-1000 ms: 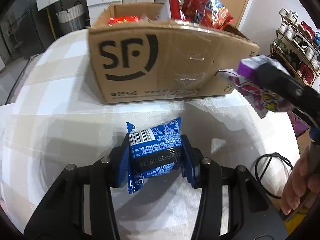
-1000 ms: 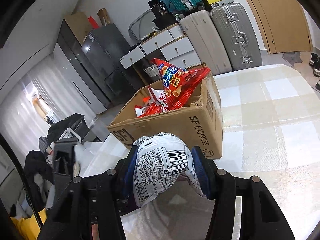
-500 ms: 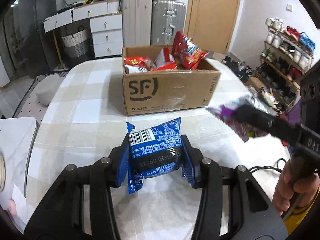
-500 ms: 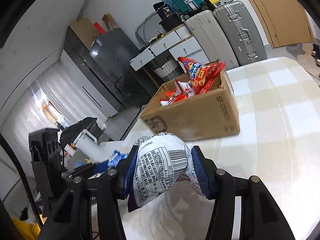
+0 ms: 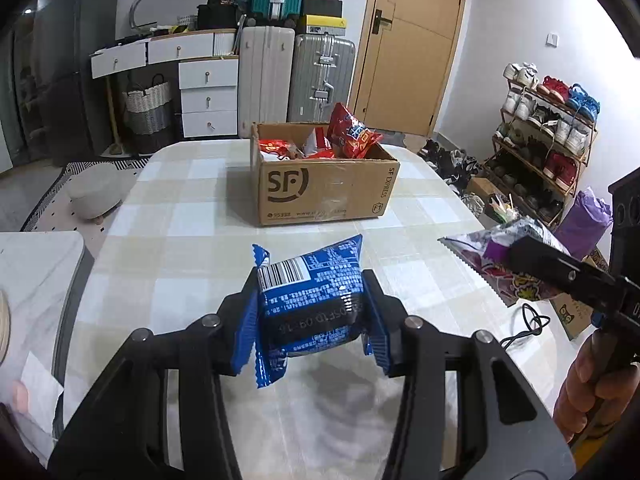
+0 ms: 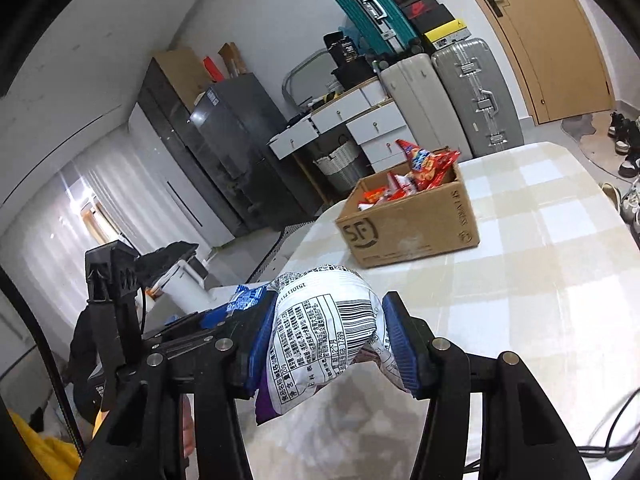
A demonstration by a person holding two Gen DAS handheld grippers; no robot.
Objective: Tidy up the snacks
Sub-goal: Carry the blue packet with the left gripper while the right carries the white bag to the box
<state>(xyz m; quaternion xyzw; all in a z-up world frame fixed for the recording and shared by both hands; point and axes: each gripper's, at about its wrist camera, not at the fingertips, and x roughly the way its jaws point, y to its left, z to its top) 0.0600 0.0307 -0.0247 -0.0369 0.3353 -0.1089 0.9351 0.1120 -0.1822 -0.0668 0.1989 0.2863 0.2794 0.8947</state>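
Left tongs (image 5: 310, 312) pinching a blue snack packet (image 5: 310, 300), barcode side up, held above the checked counter (image 5: 192, 240) at lower centre of the left view. Right tongs (image 6: 326, 328) pinching a white-and-purple snack bag (image 6: 326, 320), puffy, barcode facing camera, lower centre of the right view; same bag shows at right edge of the left view. Open cardboard box (image 5: 324, 188) with red snack bags (image 5: 352, 138) sits on the counter at frame centre, well apart from both packets.

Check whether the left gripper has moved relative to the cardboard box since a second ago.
Yes. The left gripper, shut on the blue snack packet, has backed away: the cardboard box now looks smaller and farther.
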